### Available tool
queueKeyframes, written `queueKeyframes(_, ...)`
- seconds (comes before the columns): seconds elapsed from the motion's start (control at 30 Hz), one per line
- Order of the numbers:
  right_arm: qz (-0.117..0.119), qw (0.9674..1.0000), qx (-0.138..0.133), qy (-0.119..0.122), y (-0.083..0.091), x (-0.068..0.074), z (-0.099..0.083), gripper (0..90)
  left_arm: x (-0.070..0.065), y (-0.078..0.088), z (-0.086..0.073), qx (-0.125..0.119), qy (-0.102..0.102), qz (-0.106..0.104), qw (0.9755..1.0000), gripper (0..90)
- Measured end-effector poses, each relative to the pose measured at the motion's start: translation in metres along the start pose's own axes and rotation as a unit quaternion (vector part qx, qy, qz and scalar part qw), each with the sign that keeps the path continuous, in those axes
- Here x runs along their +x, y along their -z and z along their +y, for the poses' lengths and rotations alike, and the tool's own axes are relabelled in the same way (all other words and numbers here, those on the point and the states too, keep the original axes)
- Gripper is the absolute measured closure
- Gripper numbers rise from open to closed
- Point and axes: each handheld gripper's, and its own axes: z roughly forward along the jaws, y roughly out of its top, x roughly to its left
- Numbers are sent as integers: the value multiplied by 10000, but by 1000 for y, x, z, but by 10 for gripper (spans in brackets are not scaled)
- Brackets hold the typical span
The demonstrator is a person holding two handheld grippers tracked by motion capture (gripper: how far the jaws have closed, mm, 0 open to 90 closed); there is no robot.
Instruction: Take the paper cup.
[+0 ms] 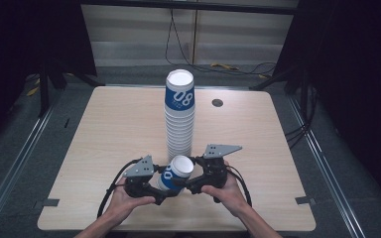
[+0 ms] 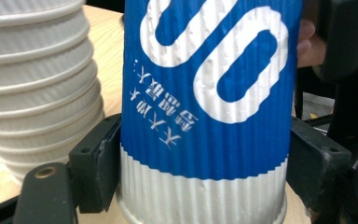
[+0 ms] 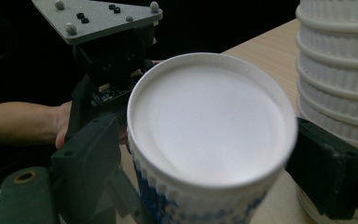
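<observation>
A blue-and-white ribbed paper cup (image 1: 175, 173) hangs tilted just above the table's front, its flat white base (image 3: 209, 123) turned up and back. My left gripper (image 1: 164, 187) is shut on it from the left, and in the left gripper view the jaws press on both sides of the cup (image 2: 205, 116). From the right, my right gripper (image 1: 187, 179) is shut on the same cup near its base, one jaw on each side of the cup (image 3: 205, 200). Right behind stands a tall stack of upside-down cups (image 1: 180, 119), also seen as white ribbed rims (image 2: 37, 84) (image 3: 340, 70).
The light wooden table (image 1: 104, 129) has a round cable hole (image 1: 217, 103) at the back right. Dark curtains and frame legs flank it, and cables lie on the floor behind. The left gripper's grey plate (image 3: 98, 16) sits close behind the held cup.
</observation>
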Motion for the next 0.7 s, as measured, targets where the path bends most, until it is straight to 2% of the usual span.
queueKeyframes(0.3, -87, 10000, 5, -2, 9, -4, 4, 143, 3, 4, -1, -12, 86, 50, 9999, 219)
queueKeyframes(0.33, -104, 9999, 54, -7, 11, -4, 4, 145, 3, 6, 0, -23, 6, 78, 10000, 219)
queueKeyframes(0.43, -56, 10000, 75, 24, 14, -4, 5, 149, 2, 7, 2, 54, -51, 87, 9999, 219)
queueKeyframes(0.57, -72, 9999, 135, 79, 16, -3, 7, 149, 3, 9, 4, 103, 4, 40, 9999, 219)
queueKeyframes(0.63, -44, 9998, 185, 95, 16, -4, 7, 149, 4, 11, 5, 181, 124, 8, 9998, 220)
queueKeyframes(0.7, -100, 9996, 224, 131, 17, -4, 7, 153, 6, 12, 6, 221, 124, 22, 9997, 220)
